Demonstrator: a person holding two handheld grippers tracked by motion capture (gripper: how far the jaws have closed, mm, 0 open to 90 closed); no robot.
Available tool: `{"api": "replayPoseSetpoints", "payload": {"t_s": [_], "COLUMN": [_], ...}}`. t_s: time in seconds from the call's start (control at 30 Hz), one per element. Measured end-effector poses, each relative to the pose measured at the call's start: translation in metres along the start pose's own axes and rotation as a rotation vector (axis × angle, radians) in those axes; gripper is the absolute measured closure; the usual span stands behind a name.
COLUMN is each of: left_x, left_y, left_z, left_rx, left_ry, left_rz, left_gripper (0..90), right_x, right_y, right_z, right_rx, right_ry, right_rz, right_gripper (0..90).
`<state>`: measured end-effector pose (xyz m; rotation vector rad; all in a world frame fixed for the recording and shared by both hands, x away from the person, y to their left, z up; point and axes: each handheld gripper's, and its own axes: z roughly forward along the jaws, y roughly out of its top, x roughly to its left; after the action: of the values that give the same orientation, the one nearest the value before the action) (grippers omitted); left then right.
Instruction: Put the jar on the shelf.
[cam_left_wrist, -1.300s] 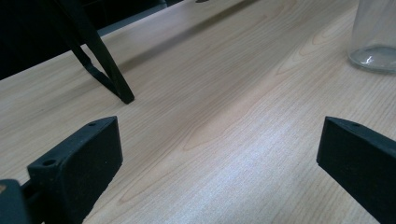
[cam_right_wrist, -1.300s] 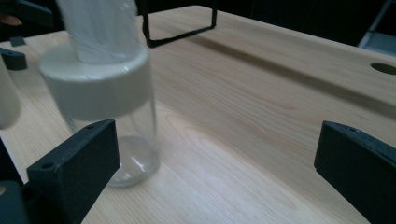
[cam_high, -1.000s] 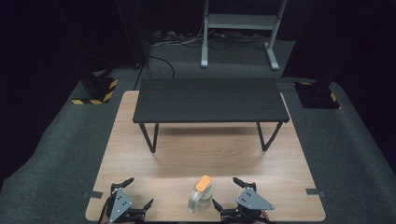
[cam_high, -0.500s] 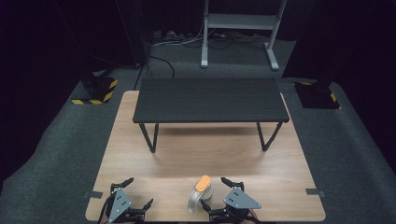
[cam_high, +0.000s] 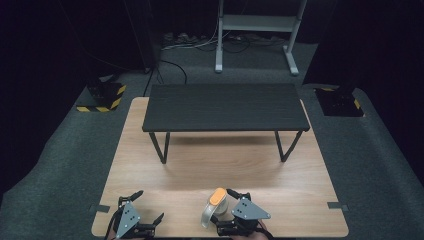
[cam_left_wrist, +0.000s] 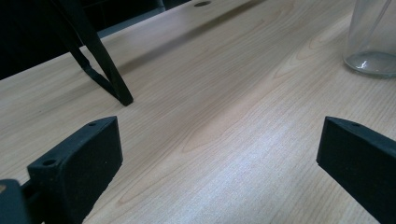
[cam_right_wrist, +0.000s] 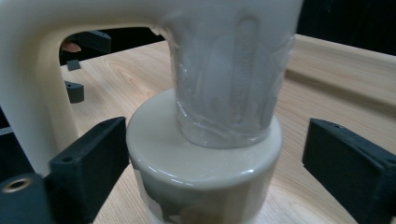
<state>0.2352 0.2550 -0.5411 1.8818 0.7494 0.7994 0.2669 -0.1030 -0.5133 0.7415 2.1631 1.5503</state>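
From the high view, your right gripper (cam_high: 231, 200) sits at the near edge of the surface (cam_high: 200, 170), right against the jug (cam_high: 214, 210), a pale, translucent vessel with an orange lid, standing upright just in front of you. Your left gripper (cam_high: 142, 212) rests well to its left with its fingers spread and nothing between them. The black bench (cam_high: 225, 107) stands farther back, well apart from both.

In the left gripper view, both fingers (cam_left_wrist: 77, 163) are wide apart over bare wood, a bench leg (cam_left_wrist: 100, 60) rises ahead, and a clear glass base (cam_left_wrist: 373, 42) sits at the far right. Keep this hand parked; it has no part in the grasp.

In the right gripper view, the jug (cam_right_wrist: 210, 154) fills the gap: its cream base and frosted body lie between the fingers (cam_right_wrist: 88, 163), and the handle (cam_right_wrist: 32, 84) arches up on the left. The jaws have just been closing, yet a gap remains on the right side and the left finger looks only near the base, so nothing is pinched yet. Centre the round base between the fingers before you squeeze, keep the gripper level, close slowly so the jug does not tip, and keep the left finger clear of the handle.

No brand, label or writing can be read in any view
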Motion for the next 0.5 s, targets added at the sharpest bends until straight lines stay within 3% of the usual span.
{"api": "replayPoseSetpoints", "payload": {"t_s": [0.5], "left_x": [-0.0007], "left_y": [0.0001], "left_z": [0.0001], "left_rx": [0.002], "left_ry": [0.005], "left_rz": [0.005], "left_gripper": [0.6], "right_x": [0.0001], "right_y": [-0.0106], "right_z": [0.0048], "right_rx": [-0.038], "right_ry": [0.044], "right_rz": [0.01], "right_gripper": [27.6]}}
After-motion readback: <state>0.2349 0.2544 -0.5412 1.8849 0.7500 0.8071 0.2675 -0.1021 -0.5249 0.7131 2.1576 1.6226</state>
